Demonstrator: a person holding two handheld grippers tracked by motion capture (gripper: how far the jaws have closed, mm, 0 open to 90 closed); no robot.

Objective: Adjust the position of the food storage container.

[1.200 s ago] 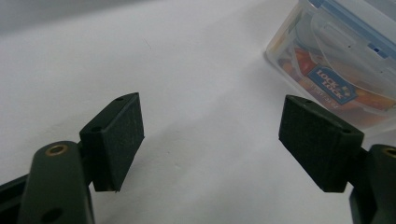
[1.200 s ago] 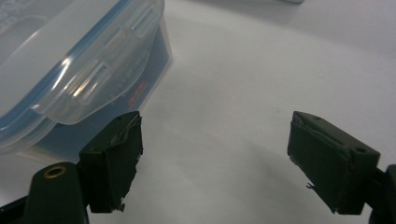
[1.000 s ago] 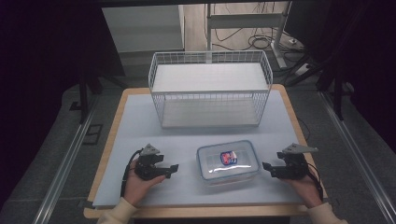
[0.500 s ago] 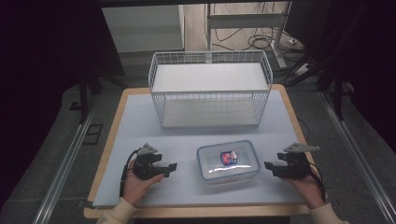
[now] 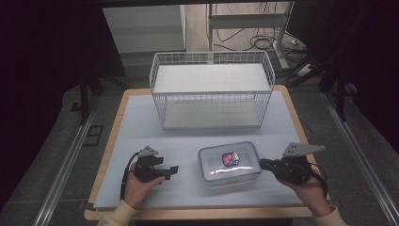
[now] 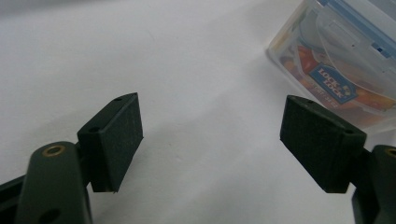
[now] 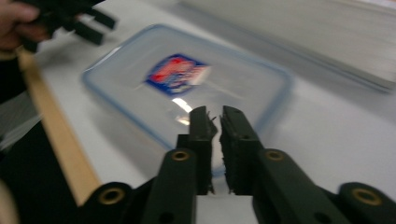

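Observation:
A clear lidded food container (image 5: 229, 162) with a blue rim and a red-and-blue label lies on the near part of the table. In the left gripper view the container (image 6: 336, 70) sits ahead to the right. My left gripper (image 5: 173, 169) rests left of it, pointing toward it, and its jaws (image 6: 210, 126) stand wide open on bare table. My right gripper (image 5: 261, 164) is at the container's right side. Its jaws (image 7: 212, 114) have just been closing and now stand shut, nothing between them, hovering over the near edge of the container (image 7: 187, 79).
A white wire basket (image 5: 211, 89) stands at the back middle of the pale blue mat (image 5: 141, 122). The table's wooden edge (image 7: 60, 140) runs close to my right gripper. Black cables trail from both grippers. In the right gripper view, the left gripper (image 7: 88, 21) shows beyond the container.
My right gripper has lifted and edged toward the container, and its jaws have gone from open to shut. The left gripper and the container have stayed put.

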